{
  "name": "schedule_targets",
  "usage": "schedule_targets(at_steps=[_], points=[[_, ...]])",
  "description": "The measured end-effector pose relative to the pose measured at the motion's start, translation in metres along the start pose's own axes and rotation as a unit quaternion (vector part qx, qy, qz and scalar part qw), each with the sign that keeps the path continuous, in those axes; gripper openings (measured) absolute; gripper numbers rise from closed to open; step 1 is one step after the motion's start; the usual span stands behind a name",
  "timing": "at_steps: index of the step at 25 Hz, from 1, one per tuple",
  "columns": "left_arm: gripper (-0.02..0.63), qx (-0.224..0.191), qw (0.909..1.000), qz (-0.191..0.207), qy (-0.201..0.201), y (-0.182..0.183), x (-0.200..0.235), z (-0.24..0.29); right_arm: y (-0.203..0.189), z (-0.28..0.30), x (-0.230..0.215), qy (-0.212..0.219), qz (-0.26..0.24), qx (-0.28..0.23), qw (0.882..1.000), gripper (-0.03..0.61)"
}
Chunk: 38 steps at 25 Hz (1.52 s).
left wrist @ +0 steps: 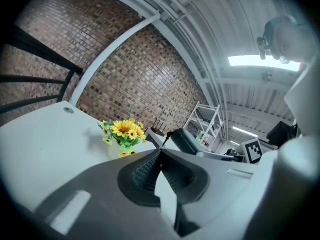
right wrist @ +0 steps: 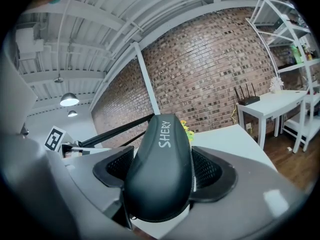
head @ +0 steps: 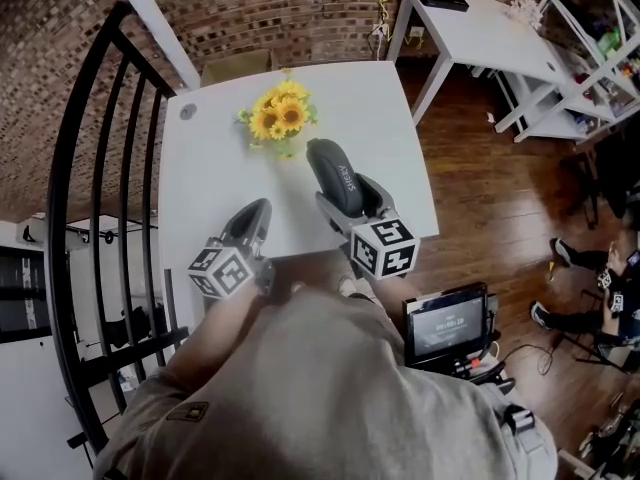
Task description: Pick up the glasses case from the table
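Observation:
The dark grey glasses case (head: pixel 335 176) with white lettering is held above the white table (head: pixel 220 188), its far end pointing at the flowers. My right gripper (head: pixel 345 200) is shut on the glasses case (right wrist: pixel 161 171), which fills the space between both pads in the right gripper view. My left gripper (head: pixel 250 223) hovers over the table's near edge, to the left of the case. Its jaws meet at the tips with nothing between them in the left gripper view, where my left gripper (left wrist: pixel 159 154) points toward the flowers and the case (left wrist: pixel 187 141) shows to the right.
A small pot of yellow sunflowers (head: pixel 280 116) stands mid-table, just beyond the case. A black railing (head: pixel 90 168) runs along the left. A second white table (head: pixel 480 28) with a router stands at back right, and a monitor (head: pixel 447 323) sits low on the right.

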<state>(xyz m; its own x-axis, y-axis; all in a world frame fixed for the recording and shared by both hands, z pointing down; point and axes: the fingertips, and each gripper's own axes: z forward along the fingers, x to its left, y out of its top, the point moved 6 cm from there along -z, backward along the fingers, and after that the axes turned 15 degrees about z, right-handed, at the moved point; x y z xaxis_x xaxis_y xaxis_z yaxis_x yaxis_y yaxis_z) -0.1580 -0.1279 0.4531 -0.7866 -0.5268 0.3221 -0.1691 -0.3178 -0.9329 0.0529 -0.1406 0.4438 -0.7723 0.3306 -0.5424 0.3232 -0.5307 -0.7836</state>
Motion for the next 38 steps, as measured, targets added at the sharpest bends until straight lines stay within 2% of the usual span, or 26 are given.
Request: schedule_targets(at_steps=[38], points=[[0.002, -0.005, 1.0000, -0.001, -0.004, 0.0029, -0.0030, -0.0006, -0.0016, -0.0027, -0.0046, -0.007, -0.001, 0.003, 1.000, 0.365]])
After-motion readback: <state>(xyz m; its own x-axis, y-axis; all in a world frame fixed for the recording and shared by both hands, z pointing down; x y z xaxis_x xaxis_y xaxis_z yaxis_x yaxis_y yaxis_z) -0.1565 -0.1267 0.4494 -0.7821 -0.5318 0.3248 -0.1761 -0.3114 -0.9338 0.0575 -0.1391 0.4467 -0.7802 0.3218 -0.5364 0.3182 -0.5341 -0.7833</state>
